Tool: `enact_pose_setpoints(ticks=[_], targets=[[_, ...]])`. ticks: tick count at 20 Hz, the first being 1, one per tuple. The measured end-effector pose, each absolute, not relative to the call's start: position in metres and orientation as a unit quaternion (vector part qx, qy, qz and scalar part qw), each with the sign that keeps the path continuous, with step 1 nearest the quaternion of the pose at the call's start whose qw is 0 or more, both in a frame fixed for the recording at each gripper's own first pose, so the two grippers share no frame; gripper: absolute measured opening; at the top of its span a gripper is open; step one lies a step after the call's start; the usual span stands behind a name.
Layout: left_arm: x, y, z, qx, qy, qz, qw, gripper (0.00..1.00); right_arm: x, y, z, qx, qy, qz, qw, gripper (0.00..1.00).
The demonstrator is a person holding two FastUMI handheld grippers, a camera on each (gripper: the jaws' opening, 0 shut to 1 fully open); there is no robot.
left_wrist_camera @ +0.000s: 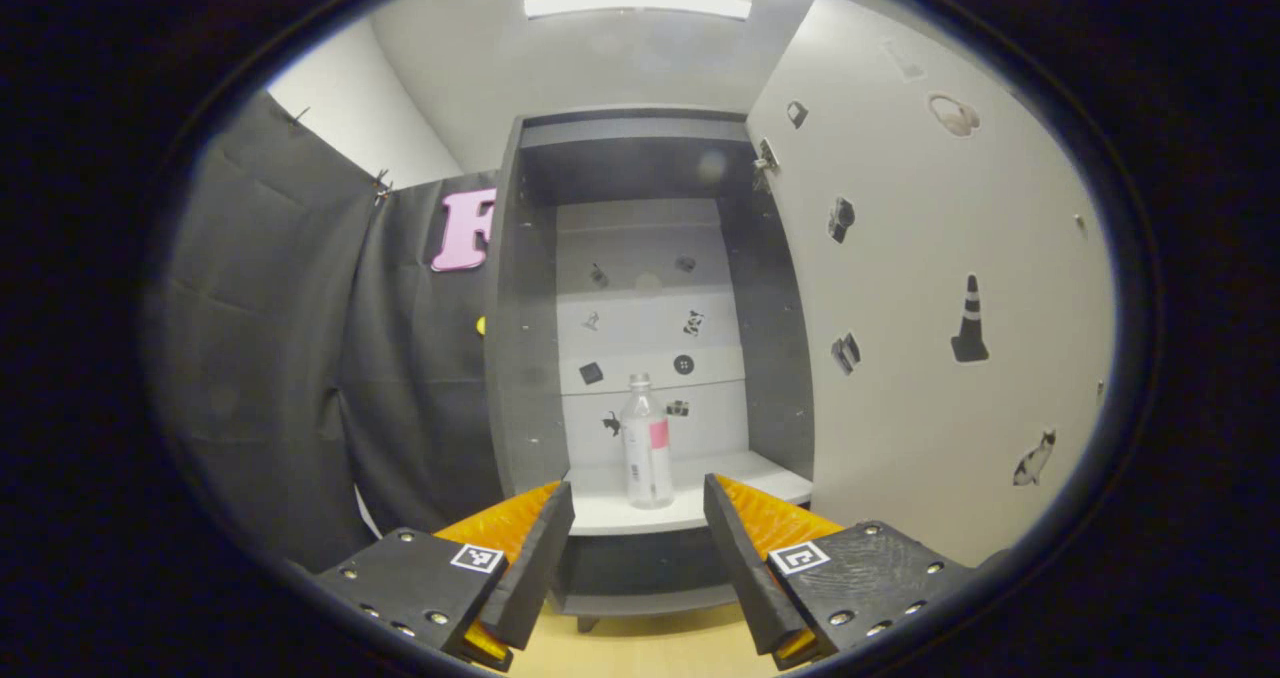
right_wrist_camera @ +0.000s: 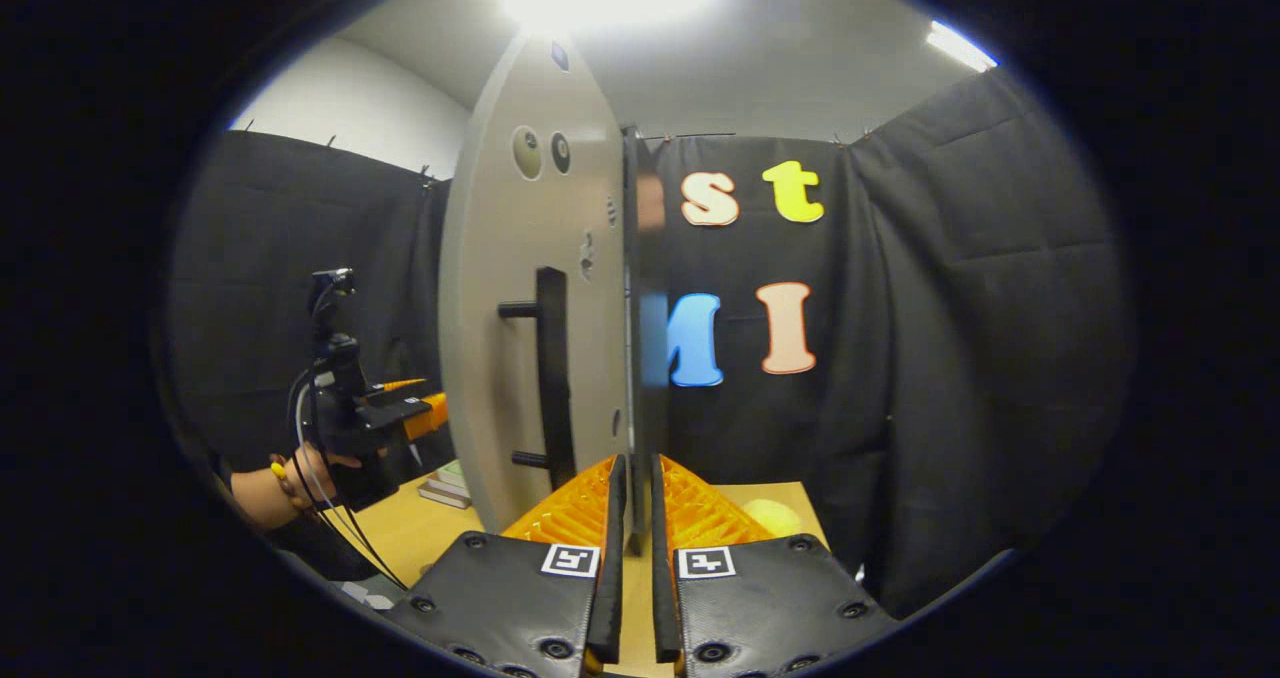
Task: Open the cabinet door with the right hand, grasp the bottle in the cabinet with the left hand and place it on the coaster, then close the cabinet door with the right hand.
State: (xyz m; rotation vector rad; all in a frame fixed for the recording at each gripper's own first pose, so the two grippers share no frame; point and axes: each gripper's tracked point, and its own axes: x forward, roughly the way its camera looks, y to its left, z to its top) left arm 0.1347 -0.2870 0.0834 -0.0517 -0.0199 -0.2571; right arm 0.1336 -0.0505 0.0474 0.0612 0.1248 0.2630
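Facing bottle (left_wrist_camera: 646, 443), left hand-held gripper (left_wrist_camera: 638, 518) wide apart, empty; right hand-held gripper (right_wrist_camera: 632, 503) clamped on door edge (right_wrist_camera: 634, 358).

A clear bottle (left_wrist_camera: 646, 443) is being kept upright mid-shelf in the cabinet (left_wrist_camera: 640, 348), whose door (left_wrist_camera: 930, 298) is being held wide open.

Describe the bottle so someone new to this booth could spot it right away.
Find the open grey cabinet with its door swung aside. On its white bottom shelf stands the bottle, upright and alone: clear plastic, with a pink patch on its label.
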Motion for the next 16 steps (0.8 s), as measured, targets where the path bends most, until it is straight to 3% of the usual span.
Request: enact_pose_setpoints(ticks=[1,4,5,6,16], targets=[[0.152,-0.293,0.083,-0.034,-0.006,-0.137,0.99,0.79,0.131,-0.061,0.043,0.033,0.068,0.113,0.991,0.15],[0.199,-0.306,0.078,-0.052,0.008,-0.157,0.986,0.79,0.143,-0.088,0.032,0.032,0.07,0.051,0.996,0.99],[0.213,-0.311,0.077,-0.054,0.011,-0.165,0.985,0.79,0.149,-0.099,0.028,0.031,0.073,0.026,0.997,0.92],[0.229,-0.315,0.074,-0.053,0.014,-0.172,0.984,0.79,0.153,-0.104,0.024,0.034,0.076,0.006,0.996,0.96],[0.36,-0.336,0.023,-0.023,0.031,-0.177,0.983,0.81,0.187,-0.136,-0.003,0.052,0.103,-0.099,0.988,0.98]])
